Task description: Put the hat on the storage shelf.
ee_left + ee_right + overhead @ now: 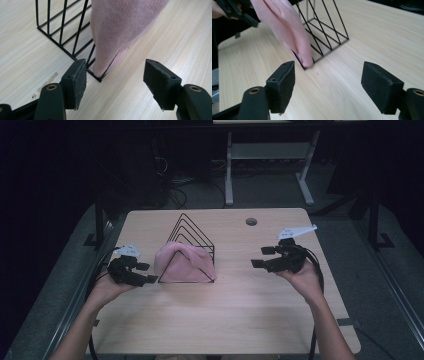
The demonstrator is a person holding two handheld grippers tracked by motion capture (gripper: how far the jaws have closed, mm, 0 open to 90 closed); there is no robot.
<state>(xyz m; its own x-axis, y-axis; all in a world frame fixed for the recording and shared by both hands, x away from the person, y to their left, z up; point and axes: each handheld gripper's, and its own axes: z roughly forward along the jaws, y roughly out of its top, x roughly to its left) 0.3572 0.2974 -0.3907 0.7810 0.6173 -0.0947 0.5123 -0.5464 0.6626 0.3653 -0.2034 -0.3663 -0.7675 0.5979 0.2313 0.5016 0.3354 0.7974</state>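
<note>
A black wire rack (192, 240) of triangular frames stands on the wooden table (240, 305), left of centre. A pink cloth (182, 262) is draped over its front frames and hangs to the tabletop. My left gripper (146, 273) is just left of the rack's front corner, open, nothing between its pads. In the left gripper view the cloth (122, 30) and rack corner (98, 78) lie close ahead. My right gripper (263, 257) hovers to the right of the rack, open and empty. From the right gripper view the cloth (287, 30) and the rack (324, 35) sit farther off.
A round cable hole (251, 221) is in the table near its far edge. Beyond the table stands a white desk frame (270, 165) on a dark floor. Bare tabletop spreads in front of and right of the rack.
</note>
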